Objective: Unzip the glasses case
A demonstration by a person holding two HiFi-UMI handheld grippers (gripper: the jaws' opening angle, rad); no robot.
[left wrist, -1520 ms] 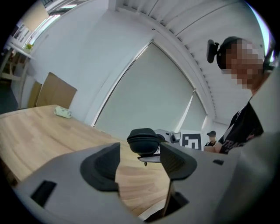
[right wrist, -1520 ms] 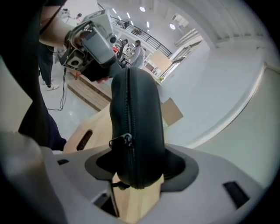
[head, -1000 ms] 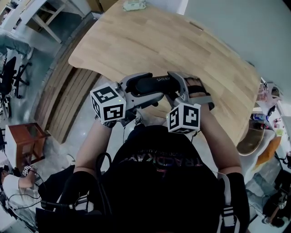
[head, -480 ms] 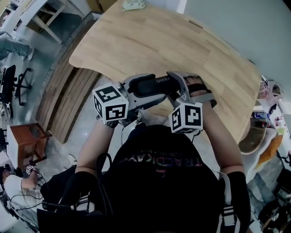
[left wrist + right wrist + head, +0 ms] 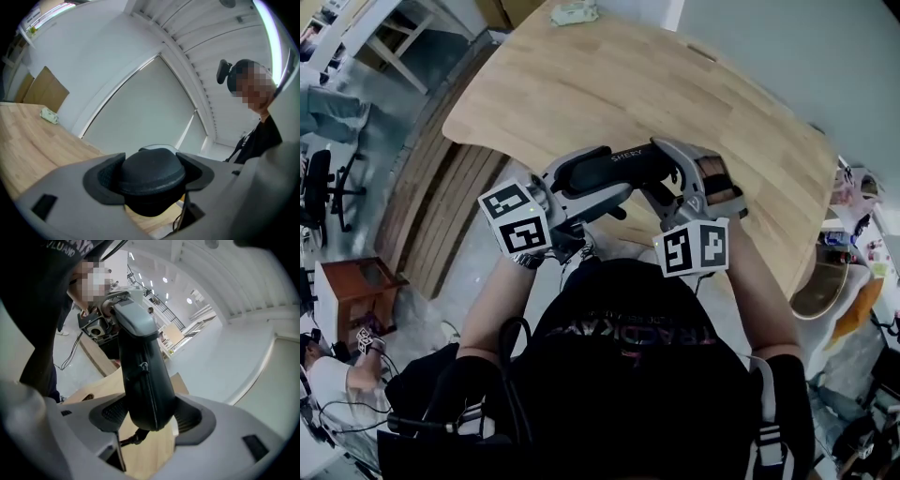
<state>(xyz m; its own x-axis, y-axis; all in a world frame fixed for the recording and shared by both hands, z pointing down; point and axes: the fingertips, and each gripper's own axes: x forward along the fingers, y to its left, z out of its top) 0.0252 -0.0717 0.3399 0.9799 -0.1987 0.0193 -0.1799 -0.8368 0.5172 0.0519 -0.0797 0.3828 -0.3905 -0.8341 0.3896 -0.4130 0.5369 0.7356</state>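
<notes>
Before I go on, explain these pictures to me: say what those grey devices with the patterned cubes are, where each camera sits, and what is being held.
No robot: a person holds a grey two-jaw gripper in each hand. One camera sits on the person's head, looking down; the others ride on the grippers, looking along the jaws. The left gripper clamps one end of a black zipped glasses case. The right gripper, its jaws just opening, holds the other end, pads seemingly touching. The case is off the light wooden table; a small pale object lies at its far edge.
</notes>
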